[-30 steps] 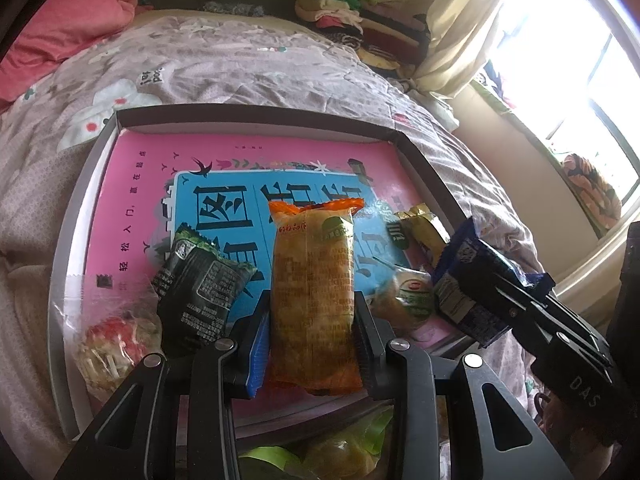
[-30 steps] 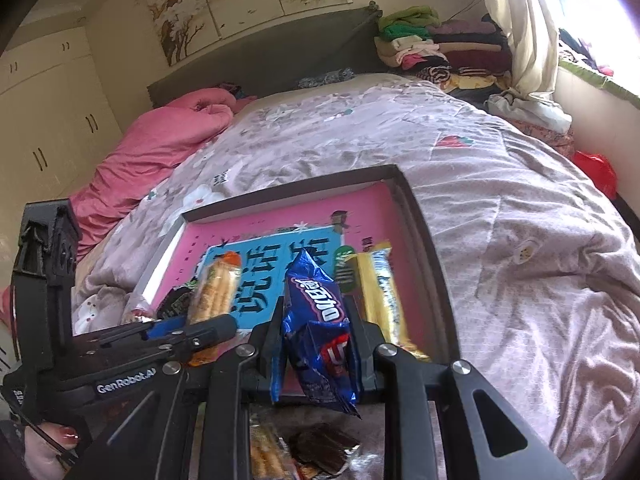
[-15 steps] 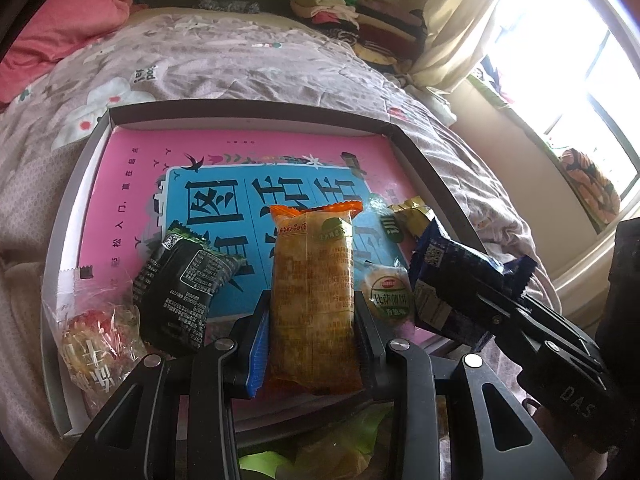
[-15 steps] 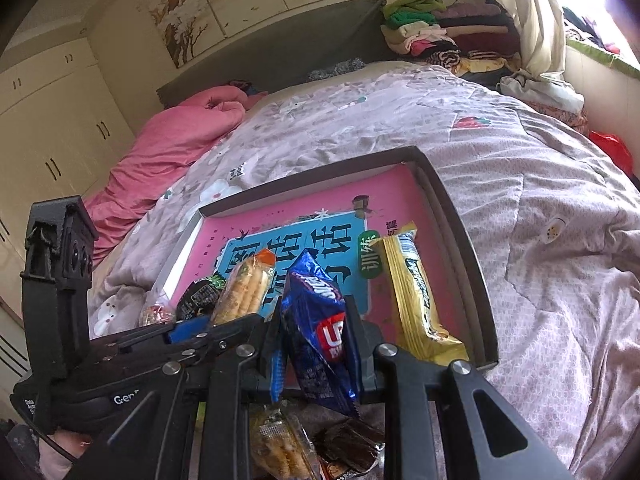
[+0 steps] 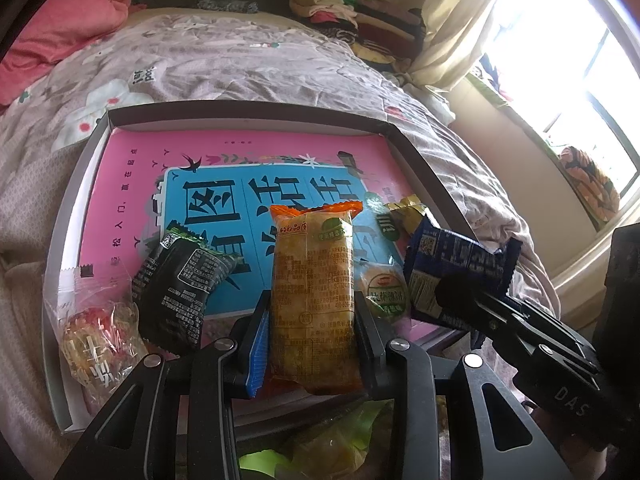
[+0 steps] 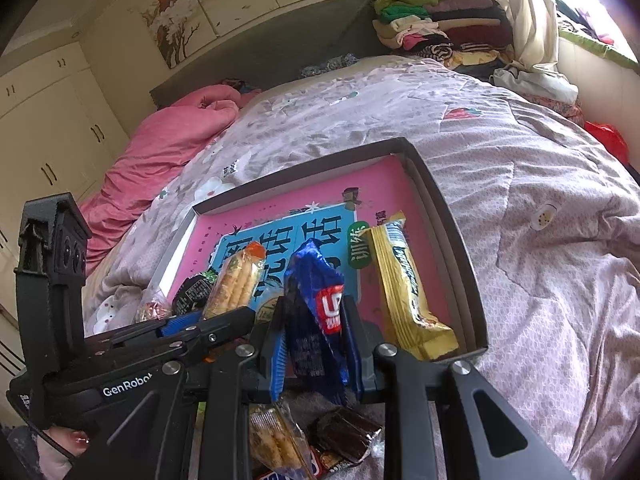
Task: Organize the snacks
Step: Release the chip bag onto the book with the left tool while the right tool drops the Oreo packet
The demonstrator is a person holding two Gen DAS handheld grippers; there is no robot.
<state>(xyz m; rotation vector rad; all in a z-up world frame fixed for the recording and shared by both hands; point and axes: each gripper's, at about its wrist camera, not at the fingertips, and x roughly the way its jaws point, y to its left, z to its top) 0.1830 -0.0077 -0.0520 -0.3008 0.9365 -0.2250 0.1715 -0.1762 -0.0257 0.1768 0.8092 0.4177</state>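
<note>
While both packets hang over the near edge of the shallow box on the bed, each pair of tongs is clamped on one snack. The left tongs pinch the orange biscuit packet at its lower half, its top pointing to twelve o'clock. The right tongs squeeze the blue cookie packet narrow at mid-length. Both look light, crinkly and slippery, with brittle contents, so a gentle hold on the sealed ends or flat sides seems safer than crushing the middle. In the left view, a black packet lies at nine o'clock of the orange one. In the right view, a yellow bar lies at two o'clock of the blue one.
</note>
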